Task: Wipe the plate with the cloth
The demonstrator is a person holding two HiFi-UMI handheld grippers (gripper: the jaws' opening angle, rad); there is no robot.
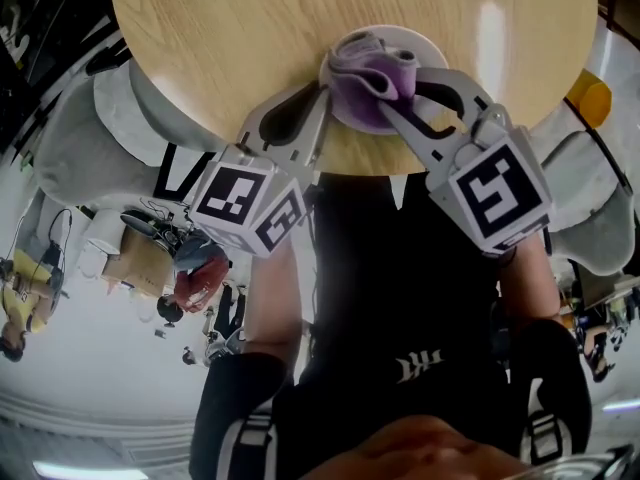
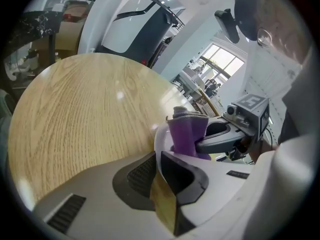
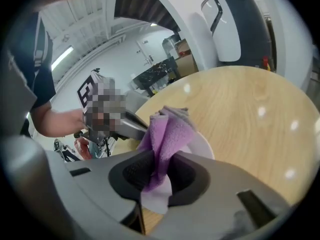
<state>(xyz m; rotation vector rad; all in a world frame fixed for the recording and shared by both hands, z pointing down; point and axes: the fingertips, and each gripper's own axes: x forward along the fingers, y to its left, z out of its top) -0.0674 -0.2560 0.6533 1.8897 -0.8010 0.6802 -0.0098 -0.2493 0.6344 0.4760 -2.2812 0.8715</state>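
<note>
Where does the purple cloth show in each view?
Head view: top centre, cloth on the plate.
Left gripper view: cloth right of centre, standing above the plate's rim.
Right gripper view: cloth at centre, pinched by the right gripper.
Shared landmark: the plate under it.

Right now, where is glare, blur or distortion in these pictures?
Head view: a glare streak on the table, the room bent by the wide lens. Left gripper view: windows overexposed, corners dark. Right gripper view: small glare spots on the table, the cloth sharp.
</note>
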